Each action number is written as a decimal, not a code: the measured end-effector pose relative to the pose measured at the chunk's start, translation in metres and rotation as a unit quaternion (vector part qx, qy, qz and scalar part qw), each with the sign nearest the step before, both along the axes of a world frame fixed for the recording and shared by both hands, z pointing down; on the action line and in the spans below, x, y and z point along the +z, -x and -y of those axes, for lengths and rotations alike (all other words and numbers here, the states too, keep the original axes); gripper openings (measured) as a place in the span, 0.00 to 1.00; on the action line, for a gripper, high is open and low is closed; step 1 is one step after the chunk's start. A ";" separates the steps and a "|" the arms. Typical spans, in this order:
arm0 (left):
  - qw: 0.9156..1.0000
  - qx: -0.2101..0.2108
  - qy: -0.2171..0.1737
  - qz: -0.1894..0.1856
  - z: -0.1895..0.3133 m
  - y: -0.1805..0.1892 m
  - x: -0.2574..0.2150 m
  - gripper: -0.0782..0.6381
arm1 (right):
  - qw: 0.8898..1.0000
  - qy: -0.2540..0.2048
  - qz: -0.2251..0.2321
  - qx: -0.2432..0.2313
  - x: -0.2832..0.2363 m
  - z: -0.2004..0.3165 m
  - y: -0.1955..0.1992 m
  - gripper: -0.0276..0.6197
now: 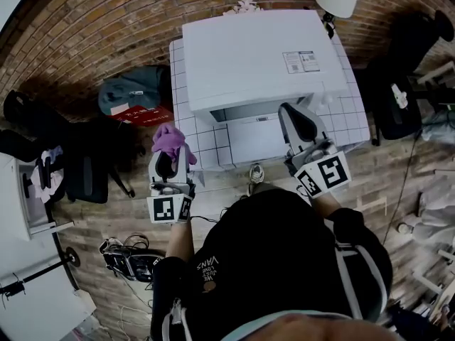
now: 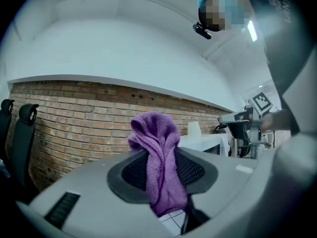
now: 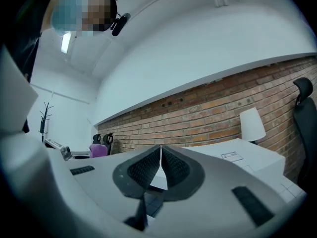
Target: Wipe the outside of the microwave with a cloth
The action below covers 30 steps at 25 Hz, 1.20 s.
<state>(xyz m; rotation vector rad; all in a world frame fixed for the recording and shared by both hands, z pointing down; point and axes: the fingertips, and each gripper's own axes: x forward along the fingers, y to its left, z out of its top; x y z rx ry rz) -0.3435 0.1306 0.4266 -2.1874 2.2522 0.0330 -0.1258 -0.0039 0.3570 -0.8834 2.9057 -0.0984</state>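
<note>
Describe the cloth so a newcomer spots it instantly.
Find the white microwave on the tiled table. At the table's near left corner, the left gripper is shut on the cloth. It's the only purple thing there; the right gripper holds nothing.

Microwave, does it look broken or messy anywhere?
No. The white microwave sits squarely on the tiled table, with no dents or spills showing. The only scrunched thing is the purple cloth, bunched between the left gripper's jaws.
</note>
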 end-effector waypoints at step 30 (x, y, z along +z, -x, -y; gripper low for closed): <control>0.994 0.111 -0.016 0.000 0.126 -0.291 -0.018 0.31 | 0.999 -0.015 -0.019 0.034 0.009 0.106 -0.232 0.05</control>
